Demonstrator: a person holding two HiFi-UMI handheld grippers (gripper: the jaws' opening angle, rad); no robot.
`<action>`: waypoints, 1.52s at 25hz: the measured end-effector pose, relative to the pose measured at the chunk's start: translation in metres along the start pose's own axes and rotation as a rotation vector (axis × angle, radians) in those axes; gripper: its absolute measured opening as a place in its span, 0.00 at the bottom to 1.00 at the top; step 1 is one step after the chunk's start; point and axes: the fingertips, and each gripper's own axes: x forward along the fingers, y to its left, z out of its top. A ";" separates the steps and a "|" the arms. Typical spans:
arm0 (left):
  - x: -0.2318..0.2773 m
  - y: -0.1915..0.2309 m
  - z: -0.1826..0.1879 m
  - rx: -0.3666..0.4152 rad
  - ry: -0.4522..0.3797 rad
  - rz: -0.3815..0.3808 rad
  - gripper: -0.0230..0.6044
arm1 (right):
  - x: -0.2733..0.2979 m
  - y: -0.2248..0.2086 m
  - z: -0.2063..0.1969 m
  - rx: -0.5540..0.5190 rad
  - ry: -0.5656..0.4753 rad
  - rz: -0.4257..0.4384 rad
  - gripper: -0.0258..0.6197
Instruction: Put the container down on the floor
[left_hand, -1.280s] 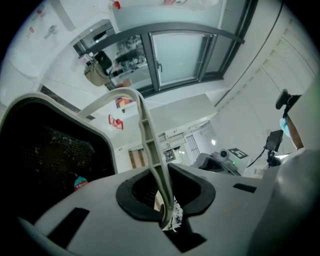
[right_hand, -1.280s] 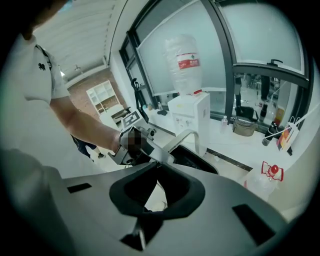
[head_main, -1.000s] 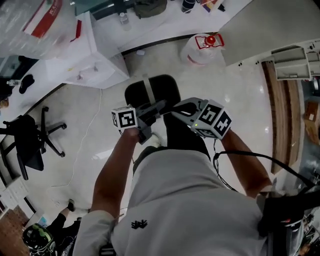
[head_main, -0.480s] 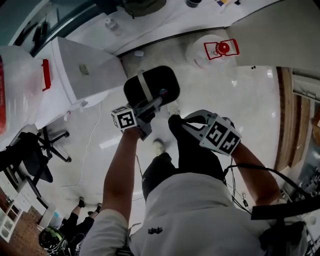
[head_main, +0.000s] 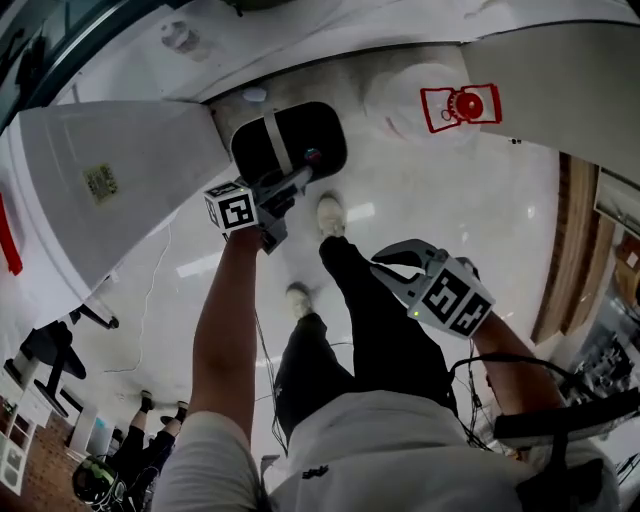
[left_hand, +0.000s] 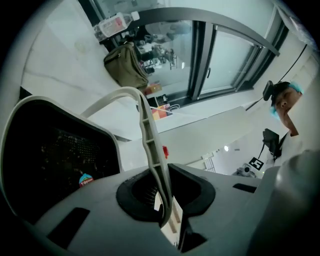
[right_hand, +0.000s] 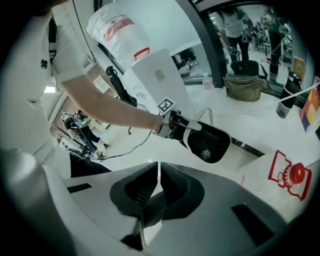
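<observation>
**Container carried lower and outward, not yet on the floor**

Moved since a second ago: the container and left gripper have gone away from the person's body toward the foot of the counter, and lower. The right gripper has parted from them and dropped to the person's right side.

1. Floor (head_main: 470, 190). Pale and glossy, with a bare patch ahead of the person's shoe (head_main: 330, 215). This is judged the likely landing place.
2. White cabinet (head_main: 110, 190). It stands just to the left of the load, which probably explains why the load is kept to its right.
3. White bag (head_main: 440, 100). It has a red lantern print, sits on the floor to the right, and is apart from the container.
4. Container (head_main: 290, 140). Black and rounded with a pale rim, it hangs tilted from its handle. In the right gripper view it (right_hand: 210, 142) appears clear of the floor, though the head view cannot settle this. Judged still carried.
5. Right gripper (head_main: 385, 265). Its jaws are pressed together on nothing. It is held aside, since one grip on the handle bears the load.
6. Left gripper (head_main: 298, 180). Its jaws are clamped on the handle at arm's length, so the container swings free of the legs.
7. Handle (left_hand: 150, 150). A pale arched strap, it runs down between the left jaws and is pinched near one end.
8. Sticker (left_hand: 86, 179). Small and coloured, on the container's dark face. Its print is too small to read.
</observation>
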 end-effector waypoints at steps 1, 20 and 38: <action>0.005 0.015 0.000 0.001 0.008 0.003 0.12 | 0.005 -0.009 -0.005 0.002 0.004 -0.010 0.08; 0.052 0.157 -0.012 -0.021 -0.012 0.000 0.12 | 0.089 -0.068 -0.069 0.046 0.054 0.059 0.08; 0.044 0.165 -0.020 -0.027 -0.048 0.012 0.15 | 0.097 -0.064 -0.080 0.054 0.062 0.079 0.08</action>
